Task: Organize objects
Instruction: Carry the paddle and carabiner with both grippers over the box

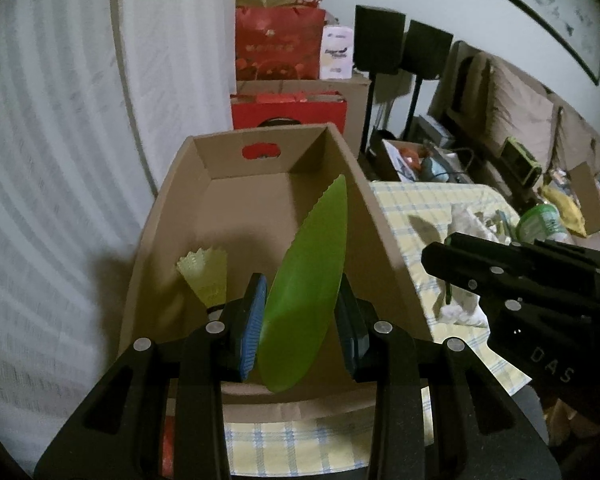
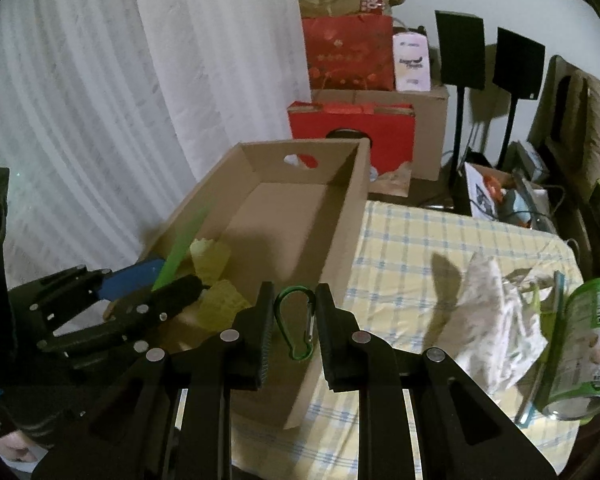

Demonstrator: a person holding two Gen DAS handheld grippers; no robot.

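Left gripper (image 1: 300,320): jaws part-closed, clamping one green leaf-shaped plastic blade (image 1: 306,284), tip over the open cardboard box (image 1: 380,216). Right gripper (image 2: 294,328): jaws pinched on one green carabiner (image 2: 295,326), above the box's near right wall. Inside the box: two yellow shuttlecocks (image 2: 212,256). On the checked tablecloth (image 2: 420,240): one crumpled white cloth (image 2: 496,320), one green can (image 2: 588,344) lying tilted. Beyond: two red gift bags (image 2: 350,54), two black speakers (image 2: 460,50) on stands.

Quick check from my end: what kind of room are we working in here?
Most likely a lived-in home, perhaps a living room: a checked tablecloth, white curtains, stacked red gift bags, and speakers on stands.
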